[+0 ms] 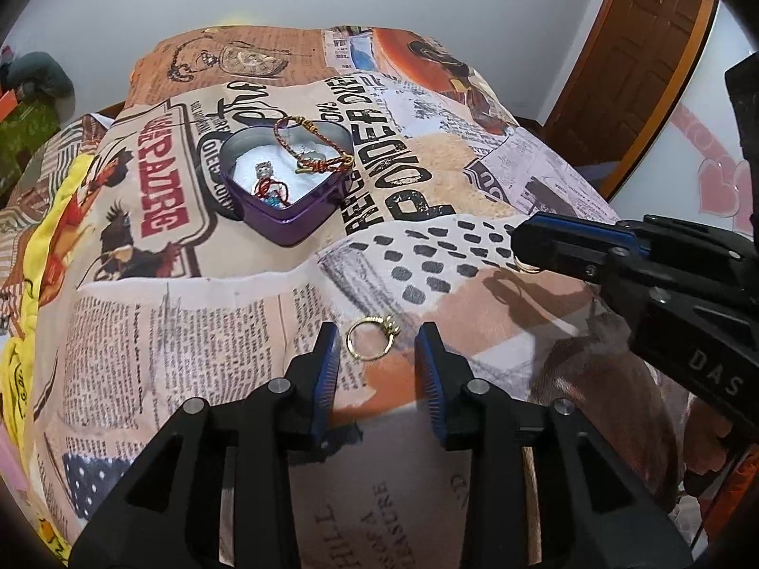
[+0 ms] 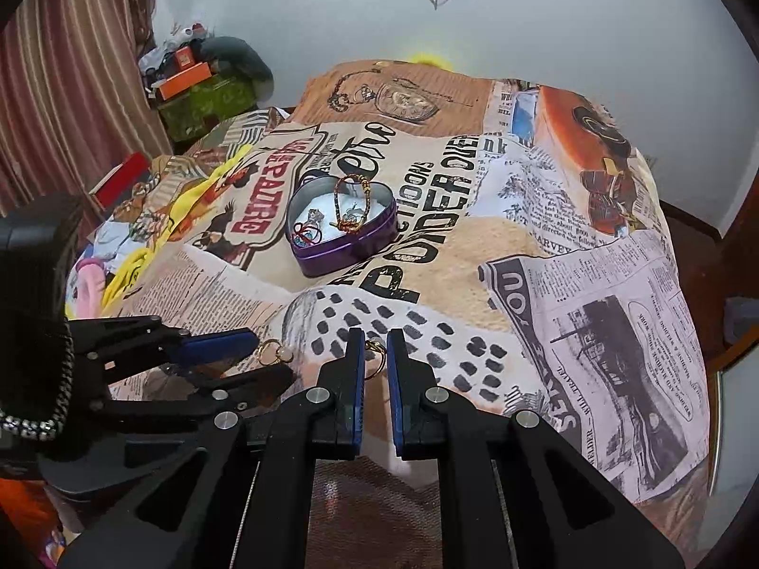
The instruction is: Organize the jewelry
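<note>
A purple heart-shaped tin (image 1: 303, 223) (image 2: 351, 251) sits open on the printed blanket, holding small charms and a braided bracelet (image 1: 310, 147) (image 2: 351, 204) draped over its rim. A gold ring (image 1: 372, 339) (image 2: 270, 351) lies on the blanket between the fingers of my open left gripper (image 1: 377, 336) (image 2: 265, 355). My right gripper (image 2: 374, 344) (image 1: 524, 249) is closed on a second gold ring (image 2: 374, 355) (image 1: 526, 265), held just above the blanket to the right of the left gripper.
The printed collage blanket (image 2: 593, 308) covers a mounded bed. Clutter and boxes (image 2: 199, 90) stand at the far left by a curtain. A wooden door (image 1: 631, 71) is at the right. A wall lies behind.
</note>
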Action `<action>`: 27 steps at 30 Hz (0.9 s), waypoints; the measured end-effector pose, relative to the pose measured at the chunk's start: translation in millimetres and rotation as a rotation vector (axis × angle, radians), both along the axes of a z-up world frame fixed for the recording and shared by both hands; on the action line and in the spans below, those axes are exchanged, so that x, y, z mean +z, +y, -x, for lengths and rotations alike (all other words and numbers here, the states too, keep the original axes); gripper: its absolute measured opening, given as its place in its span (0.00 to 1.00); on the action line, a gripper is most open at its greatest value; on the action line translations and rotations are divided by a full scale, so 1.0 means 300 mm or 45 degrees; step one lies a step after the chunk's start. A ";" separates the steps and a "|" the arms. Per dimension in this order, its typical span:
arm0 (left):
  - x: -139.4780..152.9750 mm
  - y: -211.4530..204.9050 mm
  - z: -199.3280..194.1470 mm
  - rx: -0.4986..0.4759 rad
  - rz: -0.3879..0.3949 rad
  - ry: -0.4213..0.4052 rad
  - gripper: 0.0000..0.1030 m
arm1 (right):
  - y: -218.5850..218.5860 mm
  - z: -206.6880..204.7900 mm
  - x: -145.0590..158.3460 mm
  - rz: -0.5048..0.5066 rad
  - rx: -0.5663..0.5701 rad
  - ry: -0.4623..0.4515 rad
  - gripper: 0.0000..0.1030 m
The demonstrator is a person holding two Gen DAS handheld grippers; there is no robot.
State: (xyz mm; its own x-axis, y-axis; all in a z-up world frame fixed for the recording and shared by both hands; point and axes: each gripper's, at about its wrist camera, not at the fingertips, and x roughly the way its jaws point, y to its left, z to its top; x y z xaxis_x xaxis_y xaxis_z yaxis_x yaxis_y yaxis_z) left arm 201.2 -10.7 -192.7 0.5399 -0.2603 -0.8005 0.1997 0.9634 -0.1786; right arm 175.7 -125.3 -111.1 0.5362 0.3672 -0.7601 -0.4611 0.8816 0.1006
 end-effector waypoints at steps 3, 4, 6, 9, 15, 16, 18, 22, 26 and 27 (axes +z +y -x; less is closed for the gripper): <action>-0.002 -0.004 -0.012 0.007 0.002 -0.004 0.32 | -0.004 -0.004 -0.003 -0.006 -0.002 0.004 0.08; -0.001 -0.003 -0.013 0.011 0.006 -0.005 0.32 | -0.005 -0.004 -0.004 -0.006 -0.002 0.005 0.08; -0.001 0.000 -0.014 0.013 0.015 -0.004 0.32 | -0.009 -0.004 -0.005 -0.004 -0.003 0.005 0.08; 0.001 -0.002 -0.011 0.006 0.010 -0.015 0.22 | -0.013 -0.003 -0.005 -0.002 -0.007 0.007 0.08; 0.013 -0.002 0.002 -0.002 0.011 -0.031 0.15 | -0.019 -0.005 0.002 -0.006 -0.017 0.006 0.08; 0.016 -0.001 0.004 -0.001 0.016 -0.034 0.12 | -0.018 -0.005 0.004 -0.008 -0.018 0.005 0.08; 0.022 0.003 0.006 0.000 0.026 -0.034 0.07 | -0.017 -0.005 0.007 -0.009 -0.018 0.001 0.08; 0.035 0.009 0.016 0.000 0.024 -0.055 0.06 | -0.013 -0.003 0.017 -0.013 -0.015 -0.009 0.08; 0.048 0.019 0.024 0.013 0.023 -0.069 0.05 | -0.013 -0.005 0.021 -0.018 -0.017 -0.012 0.08; 0.053 0.024 0.026 0.018 0.026 -0.074 0.05 | -0.013 -0.005 0.020 -0.018 -0.017 -0.011 0.08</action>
